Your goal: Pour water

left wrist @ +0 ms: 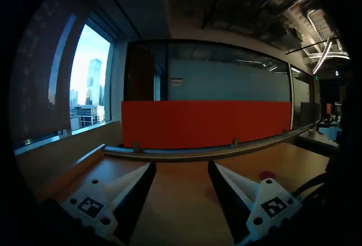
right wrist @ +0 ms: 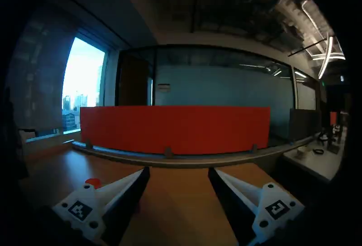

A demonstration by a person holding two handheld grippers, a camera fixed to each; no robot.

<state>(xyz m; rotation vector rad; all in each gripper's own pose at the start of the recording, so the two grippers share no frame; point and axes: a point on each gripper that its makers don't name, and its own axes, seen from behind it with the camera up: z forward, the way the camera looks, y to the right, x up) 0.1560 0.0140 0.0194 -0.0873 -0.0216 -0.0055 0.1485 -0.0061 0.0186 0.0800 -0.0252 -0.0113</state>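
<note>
1. Left gripper (left wrist: 181,164): I see its jaws spread wide. Both fingers (left wrist: 131,187) hang over the wooden desk (left wrist: 181,205) with bare wood in the gap. It grips nothing and touches nothing.
2. Right gripper (right wrist: 178,170): same story here. The jaws are wide apart above the desk, holding nothing, and the fingertips are clear of everything.
3. Both grippers point at the orange divider (left wrist: 203,123) along the desk's far edge. A bright window (left wrist: 90,87) is on the left.
4. Task's thing: what I have is a small red round object (left wrist: 267,175) on the desk. In the left gripper view it sits just right of the right finger, partly hidden behind it. In the right gripper view it sits just left of the left finger. So it lies between the two grippers, near both and, as far as I can see, touching neither.
5. Cap, lid or something else, I cannot tell; it is too small and dim.
</note>
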